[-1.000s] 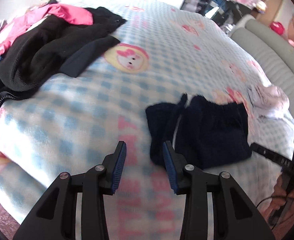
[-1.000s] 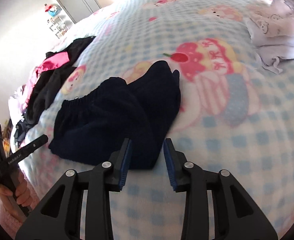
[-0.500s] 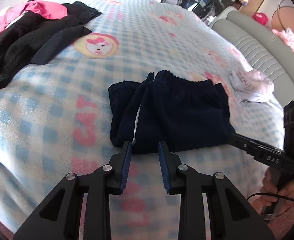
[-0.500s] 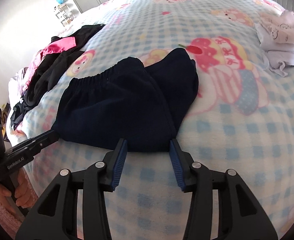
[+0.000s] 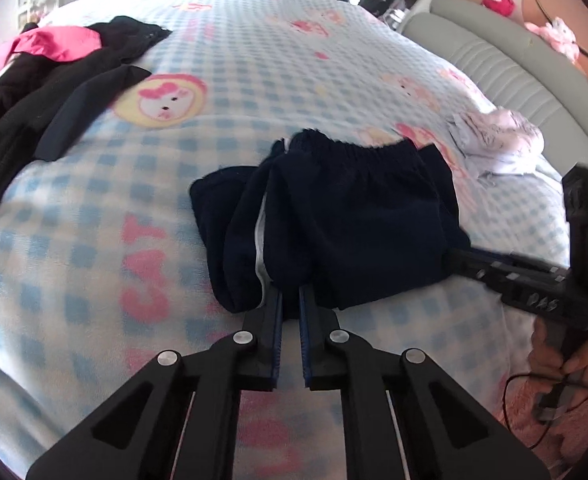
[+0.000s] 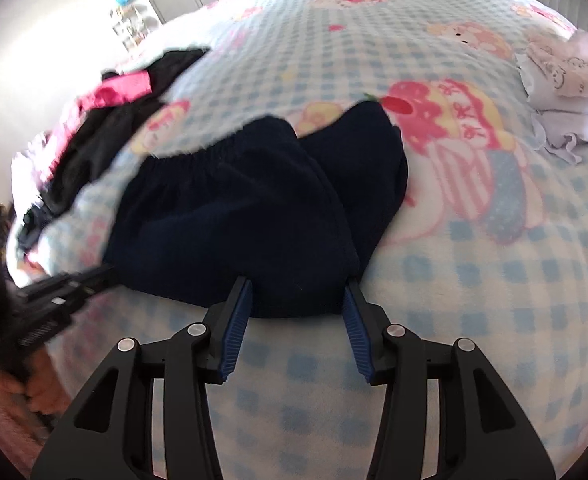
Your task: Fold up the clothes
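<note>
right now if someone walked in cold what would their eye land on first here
Probably the dark navy shorts lying mid-bed on the blue-checked cartoon blanket, with both grippers at their near edge. The left gripper is shut on that edge, while the right gripper straddles it with its jaws opening. Next, the black and pink clothes pile at the far left and the pale crumpled garment to the right near the headboard.

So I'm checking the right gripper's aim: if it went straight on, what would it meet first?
Most likely the near edge of the navy shorts, lying between the opening right gripper; no grip yet.
</note>
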